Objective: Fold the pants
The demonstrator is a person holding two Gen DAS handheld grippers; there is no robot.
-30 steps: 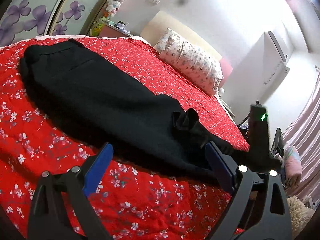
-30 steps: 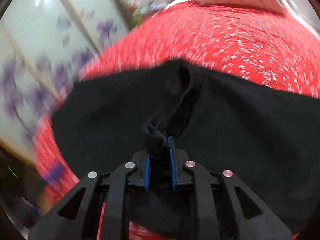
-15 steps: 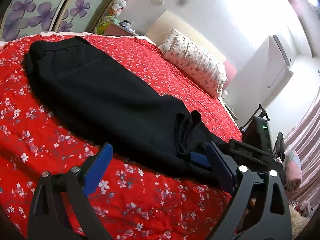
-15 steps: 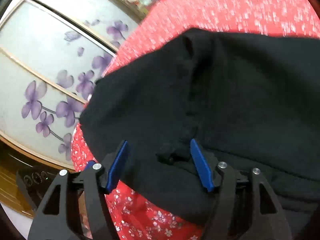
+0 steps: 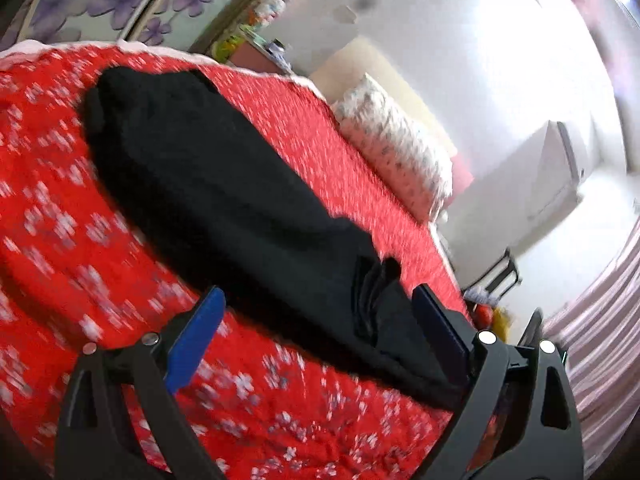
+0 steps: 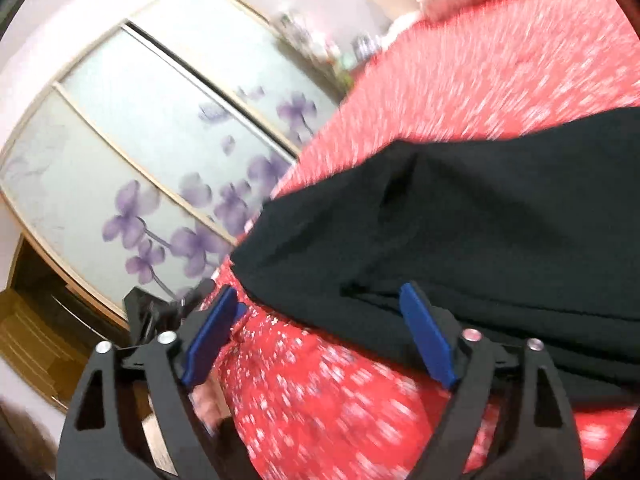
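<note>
Pants (image 5: 224, 184), one black pair, lie lengthwise across the red flowered bedspread (image 5: 60, 248), with a bunched fold of cloth near the end closest to my left camera. I count two grippers, one pillow and three sliding door panels.

My left gripper (image 5: 316, 332) has its blue pads spread wide. Nothing is clamped; the bunched end of the pants sits in the gap ahead of them, and I cannot tell whether the right-hand pad brushes the cloth.

My right gripper (image 6: 320, 328) has its jaws opening, already wide. The edge of the pants (image 6: 460, 232) crosses the gap between the pads, loose, and the pads do not press on it; the right-hand pad lies against or just over the fabric, the other one is over the bedspread (image 6: 480, 68).

A flower-print pillow (image 5: 400, 156) rests at the head of the bed, well apart from the pants. Frosted wardrobe doors with purple blossoms (image 6: 160, 152) stand beside the bed. Both views are blurred.
</note>
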